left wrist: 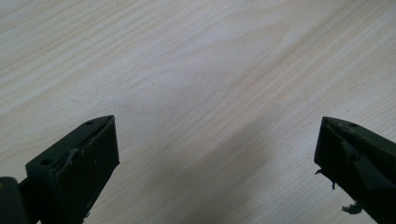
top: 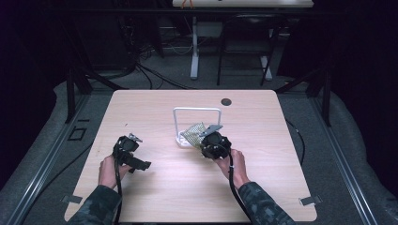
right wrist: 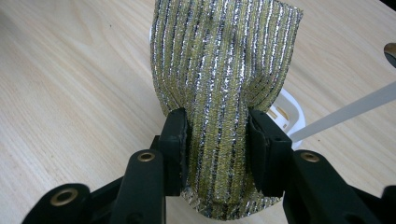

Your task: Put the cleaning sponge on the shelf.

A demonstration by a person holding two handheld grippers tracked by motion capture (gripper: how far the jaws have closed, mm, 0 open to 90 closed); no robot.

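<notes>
The right gripper [right wrist: 217, 135] grasps a gold-and-silver striped cloth [right wrist: 224, 70]. Both jaws press on the cloth from either side, and the fabric bunches between them and fans out beyond the tips. In the high view the right gripper [top: 209, 136] sits near the middle of the wooden table [top: 155, 187], carried by the person's right hand [top: 234, 164], with the cloth [top: 193, 131] at its front end.

The cloth hangs against a white wire rack [top: 197, 110], which stands upright on the table just beyond the gripper. The base of the rack [right wrist: 292, 112] lies directly behind the cloth in the right gripper view, and one thin white bar crosses at the right edge.

The left gripper [left wrist: 217, 154] is released: its jaws stand wide apart with bare table surface [left wrist: 196, 70] between them. In the high view the left gripper [top: 131, 150] rests low over the table at the left, held by the left hand [top: 110, 171], well apart from the rack and the cloth.

A dark round cable port [top: 226, 101] sits in the table top near the far edge.
</notes>
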